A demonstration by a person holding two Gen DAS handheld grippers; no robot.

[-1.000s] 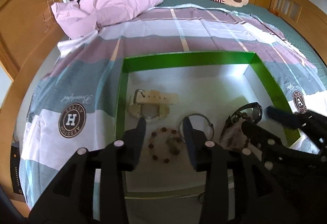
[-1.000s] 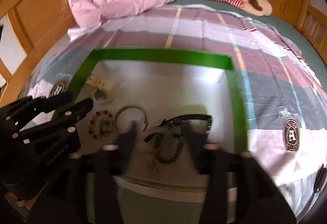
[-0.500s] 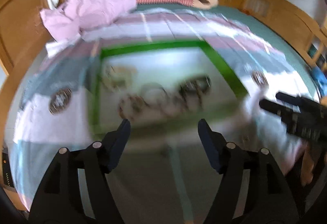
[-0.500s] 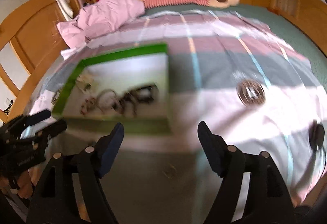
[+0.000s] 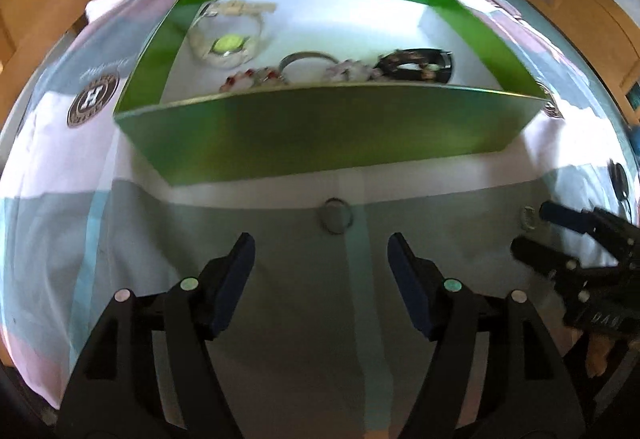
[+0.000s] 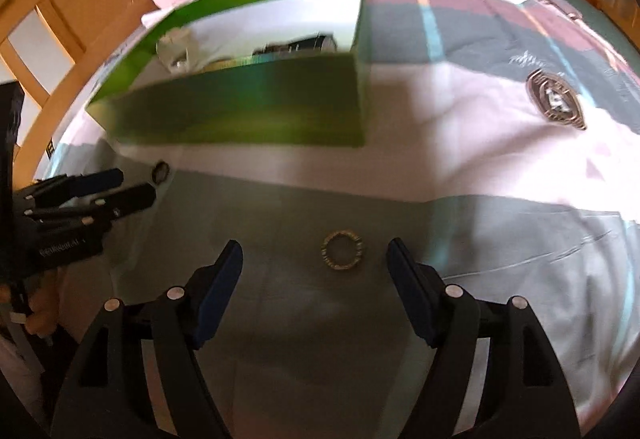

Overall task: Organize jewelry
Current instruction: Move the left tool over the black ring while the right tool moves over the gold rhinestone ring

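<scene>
Hand-held gripper (image 6: 314,259) on your right, spread wide, is now dropping from the green box (image 6: 248,107) toward a loose ring (image 6: 343,250) on the bed (image 6: 500,167).

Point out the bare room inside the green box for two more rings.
Free: the white floor of the green box at its far right corner, beyond the black bracelet. Crowded: the near row of bracelets and the watch at far left.

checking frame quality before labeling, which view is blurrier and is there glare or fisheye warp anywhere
Right wrist view: blurrier; the green box is smeared, though the gold ring on the bedspread stays readable. Left wrist view: sharper, box contents like the watch are legible, with bright glare on the box's white floor. Both views: strong fisheye bending at the edges, dark corners.
</scene>
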